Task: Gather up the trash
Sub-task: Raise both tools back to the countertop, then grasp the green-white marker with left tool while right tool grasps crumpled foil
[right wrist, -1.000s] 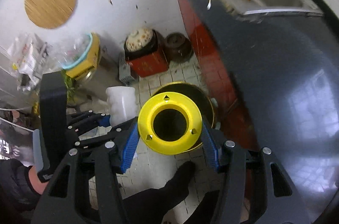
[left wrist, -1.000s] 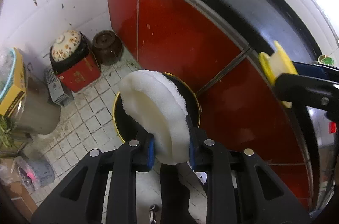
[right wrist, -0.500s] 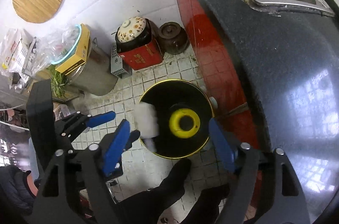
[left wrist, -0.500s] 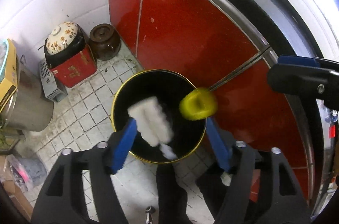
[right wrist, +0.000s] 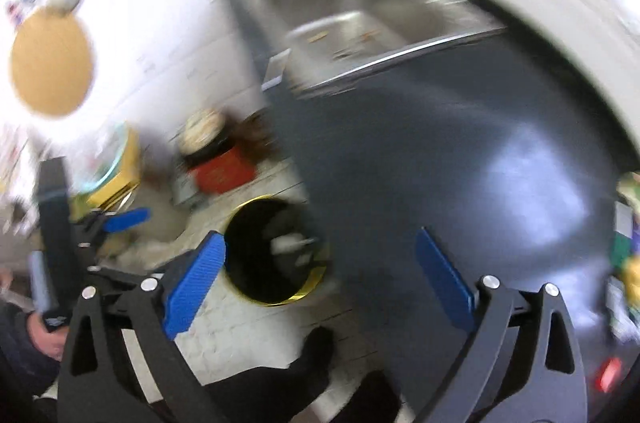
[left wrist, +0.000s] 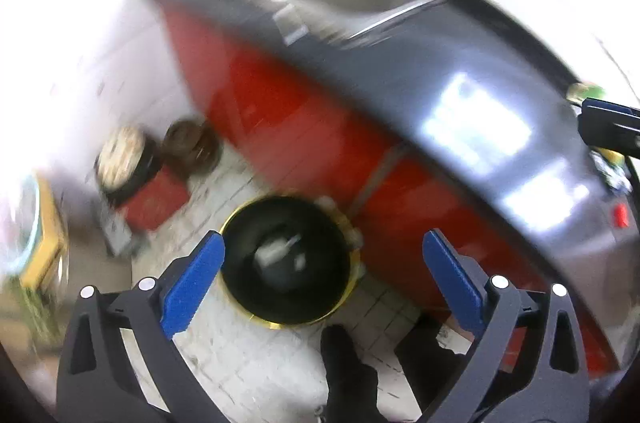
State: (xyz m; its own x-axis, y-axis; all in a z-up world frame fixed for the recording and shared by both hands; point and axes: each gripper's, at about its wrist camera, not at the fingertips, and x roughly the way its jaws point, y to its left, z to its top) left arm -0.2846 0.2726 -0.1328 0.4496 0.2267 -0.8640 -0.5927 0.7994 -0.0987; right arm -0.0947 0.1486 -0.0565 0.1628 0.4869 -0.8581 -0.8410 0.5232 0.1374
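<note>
Both tools are empty. The left tool (left wrist: 322, 265) has its blue pads spread wide with nothing between them, and the right tool (right wrist: 320, 269) is just as wide open and just as bare. Below them on the tiled floor (left wrist: 248, 359) stands the round black bin (left wrist: 286, 259) with its yellow rim, close against the red cabinet front (left wrist: 304, 127). Pale scraps of trash (left wrist: 276, 249) lie in the bottom of it (too blurred to say what they are), so that much of the collecting looks done.

What is left I judge to be up on the dark table (right wrist: 460, 163): at its right edge there is a smear of green and yellow clutter (right wrist: 630, 263), and the steel sink (right wrist: 360, 11) has a few small bits lying in its basin. Whether any of that counts as trash I cannot tell through the blur.

Around the bin are a patterned-lid pot on a red box (left wrist: 136, 171), a brown jar (left wrist: 192, 147) beside it, and a yellow carton (left wrist: 44, 235) farther left. The person's dark shoe (left wrist: 348, 363) sits just beside the bin. The table's overhang partly covers the bin in the right view, which would be the thing to watch when dropping the next piece.
</note>
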